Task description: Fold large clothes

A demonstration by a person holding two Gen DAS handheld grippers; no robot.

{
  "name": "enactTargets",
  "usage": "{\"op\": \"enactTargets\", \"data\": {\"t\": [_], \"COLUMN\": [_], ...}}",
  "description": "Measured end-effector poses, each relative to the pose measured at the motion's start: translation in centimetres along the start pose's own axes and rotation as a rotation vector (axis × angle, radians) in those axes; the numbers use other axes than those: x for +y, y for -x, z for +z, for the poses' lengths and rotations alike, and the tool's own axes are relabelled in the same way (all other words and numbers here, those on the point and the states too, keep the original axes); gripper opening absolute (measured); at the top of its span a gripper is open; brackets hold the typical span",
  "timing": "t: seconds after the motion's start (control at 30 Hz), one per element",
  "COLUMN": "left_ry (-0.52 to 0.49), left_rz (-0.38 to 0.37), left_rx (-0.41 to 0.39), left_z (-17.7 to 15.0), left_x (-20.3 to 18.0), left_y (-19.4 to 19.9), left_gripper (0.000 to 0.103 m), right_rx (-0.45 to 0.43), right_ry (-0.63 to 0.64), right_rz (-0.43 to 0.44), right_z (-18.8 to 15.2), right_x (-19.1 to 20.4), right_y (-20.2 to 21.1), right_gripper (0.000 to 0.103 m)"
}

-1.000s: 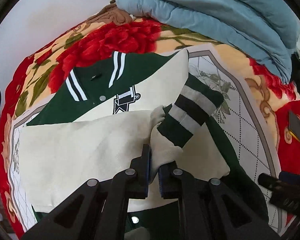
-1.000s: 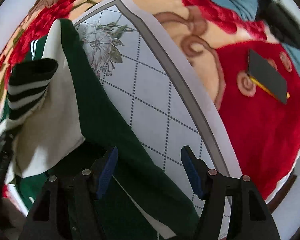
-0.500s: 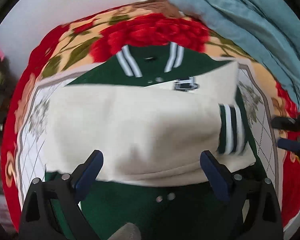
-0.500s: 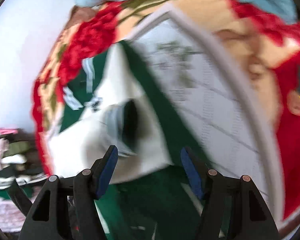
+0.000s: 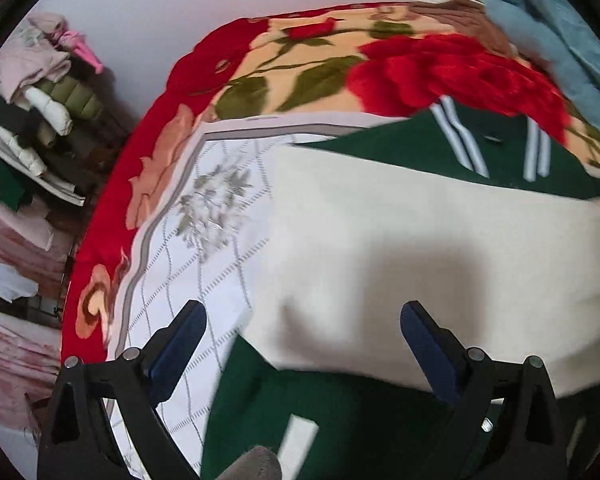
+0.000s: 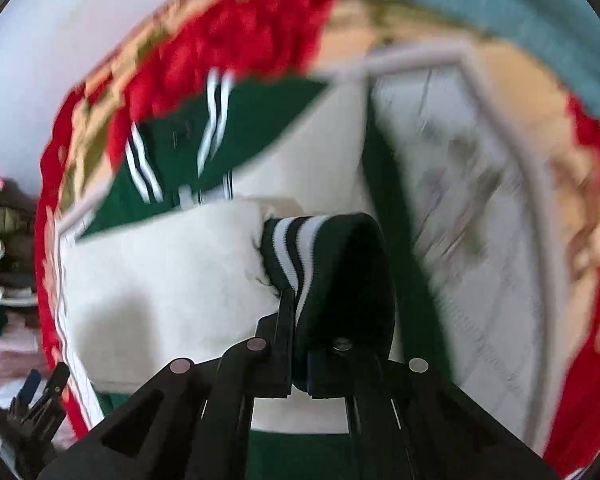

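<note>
A green varsity jacket [image 5: 496, 152] with cream sleeves lies front up on a white quilted sheet [image 5: 204, 240]. One cream sleeve [image 5: 420, 256] is folded across its chest. My left gripper [image 5: 302, 344] is open and empty, low over the jacket's left edge where sleeve meets green body. My right gripper [image 6: 300, 344] is shut on the green cuff with white stripes [image 6: 320, 264] of that sleeve, at the jacket's right side. The jacket's striped collar [image 6: 172, 148] shows beyond it. The left gripper [image 6: 40, 396] shows at the lower left of the right wrist view.
A red rose blanket [image 5: 440, 68] covers the bed under the sheet. A light blue duvet [image 5: 560, 32] is heaped at the far right. A stack of folded clothes [image 5: 40, 92] stands off the bed's left edge. A white wall is behind.
My left gripper has let go of the sleeve, opened wide and moved left. My right gripper has swung left and closed on the striped cuff.
</note>
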State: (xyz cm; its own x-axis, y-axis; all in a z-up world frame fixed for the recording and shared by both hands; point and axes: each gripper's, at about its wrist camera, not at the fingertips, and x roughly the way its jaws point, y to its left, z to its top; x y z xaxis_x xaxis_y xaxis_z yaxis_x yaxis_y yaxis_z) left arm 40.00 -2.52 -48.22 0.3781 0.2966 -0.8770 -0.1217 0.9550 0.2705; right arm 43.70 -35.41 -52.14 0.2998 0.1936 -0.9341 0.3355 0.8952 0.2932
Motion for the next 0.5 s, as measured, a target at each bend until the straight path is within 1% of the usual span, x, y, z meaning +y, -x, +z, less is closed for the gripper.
{"op": "enactTargets", "data": {"t": [0.03,0.07,0.1,0.13,0.17,0.2,0.23,0.27,0.3,0.33,0.37,0.43,0.5], "left_ry": [0.008,0.010,0.010,0.012,0.010,0.005,0.008,0.012,0.011,0.000,-0.011,-0.018,-0.030], "left_rz": [0.016,0.029,0.058,0.077,0.085,0.086,0.069,0.054,0.053,0.064,0.074,0.061,0.038], "left_rx": [0.005,0.011,0.033,0.067,0.104,0.148,0.175,0.184,0.182,0.172,0.151,0.109,0.077], "left_z": [0.4,0.7,1.1,1.3,1.2,1.1,0.9,0.9,1.1,1.3,1.4,1.0,0.1], "left_x": [0.3,0.6,0.5,0.4,0.4,0.2,0.1,0.2,0.3,0.2,0.2,-0.1,-0.9], "left_y": [-1.0,-2.2,-4.0,-6.0,-7.9,-10.1,-11.7,-12.4,-12.3,-11.6,-10.4,-7.5,-4.7], "left_gripper": [0.099,0.099,0.099,0.099,0.100,0.103,0.103,0.103,0.103,0.103,0.102,0.102,0.102], "right_rx": [-0.025,-0.035,-0.028,0.005,0.067,0.109,0.151,0.177,0.178,0.159,0.125,0.088,0.127], "right_ry": [0.006,0.021,0.022,0.019,0.020,0.017,0.004,-0.028,-0.053,-0.075,-0.077,-0.036,0.028], "right_rz": [-0.021,-0.066,-0.090,-0.100,-0.095,-0.096,-0.079,-0.054,-0.037,-0.028,-0.035,-0.065,-0.109], "right_z": [0.7,1.6,2.2,2.8,3.4,3.5,3.9,4.2,4.3,4.2,3.8,2.2,-0.5], "right_x": [-0.3,-0.6,-0.9,-1.6,-2.2,-2.6,-3.4,-4.2,-4.8,-5.3,-5.8,-6.0,-6.2], "right_y": [0.6,0.5,-0.1,-1.3,-3.2,-4.4,-5.3,-5.3,-4.7,-3.3,-1.6,1.2,2.2], "right_gripper": [0.004,0.004,0.004,0.004,0.005,0.006,0.016,0.023,0.029,0.043,0.050,0.050,0.050]}}
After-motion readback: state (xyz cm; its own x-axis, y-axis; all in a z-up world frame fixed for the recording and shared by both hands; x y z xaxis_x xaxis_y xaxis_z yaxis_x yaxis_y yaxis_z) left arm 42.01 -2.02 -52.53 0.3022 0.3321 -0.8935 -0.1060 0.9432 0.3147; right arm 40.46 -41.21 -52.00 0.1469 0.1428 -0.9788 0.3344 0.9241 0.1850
